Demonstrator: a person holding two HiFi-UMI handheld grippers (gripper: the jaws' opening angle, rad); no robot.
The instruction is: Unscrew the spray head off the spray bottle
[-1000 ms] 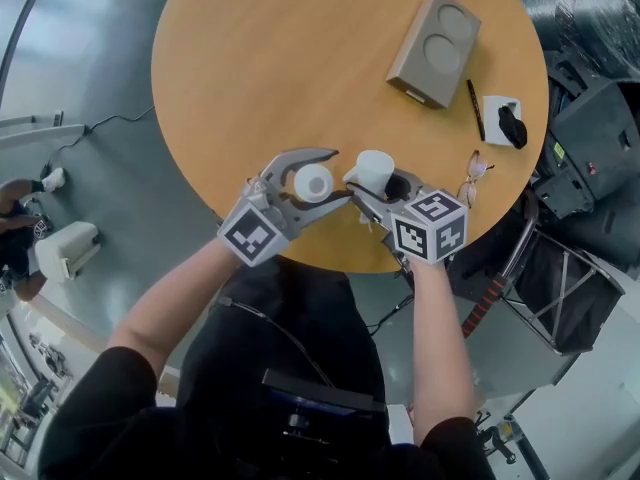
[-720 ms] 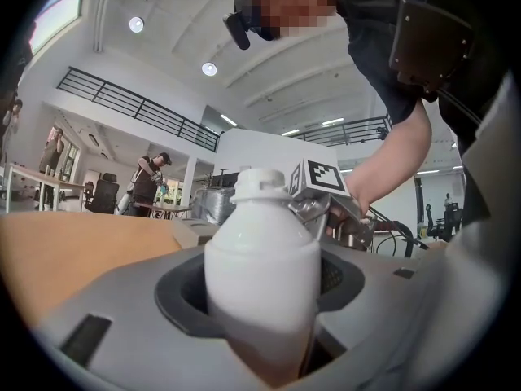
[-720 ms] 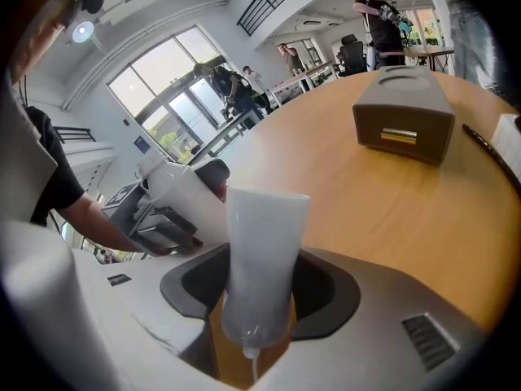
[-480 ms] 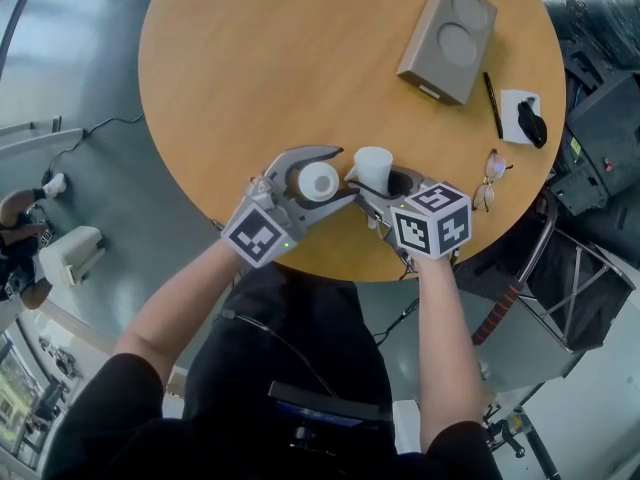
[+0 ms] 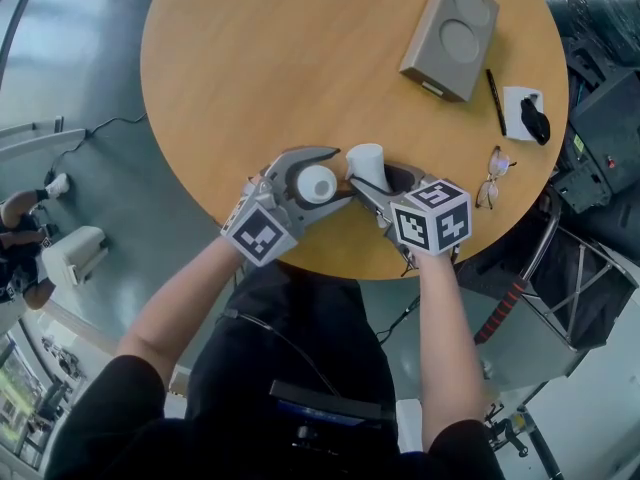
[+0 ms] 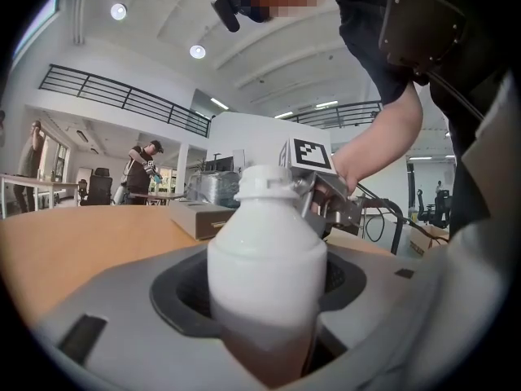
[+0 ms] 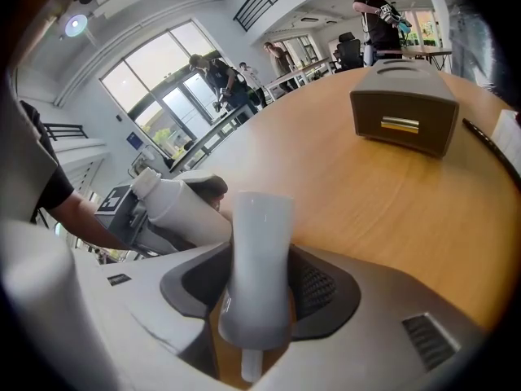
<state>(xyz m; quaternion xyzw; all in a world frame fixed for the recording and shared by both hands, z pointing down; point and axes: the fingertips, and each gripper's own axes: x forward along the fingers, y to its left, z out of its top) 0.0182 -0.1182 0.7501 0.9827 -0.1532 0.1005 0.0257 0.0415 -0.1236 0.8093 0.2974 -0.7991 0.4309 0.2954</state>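
- The round wooden table fills the head view, and all the action sits at its 6 o'clock edge, right in front of the person.
- A grey box lies out at 2 o'clock, well apart and taking no part in this.
- The left gripper has the spray bottle upright between its jaws, near 7 o'clock on the table. Those jaws have just been opening a touch. The pads look to be on the bottle's sides, though this close I can't swear how firmly.
- The right gripper is clenched on the spray head, just beside the bottle at its 3 o'clock — apart from it, with the tube stub hanging bare below.
- Glasses rest at 4 o'clock, out of the way.
- The bottle neck is bare, rim and ridges showing — so the unscrewing looks done and the head is off.
- Next, I'd say, set both parts down side by side. Keep the bottle upright in case there's liquid inside, then let go, taking care so near that edge.
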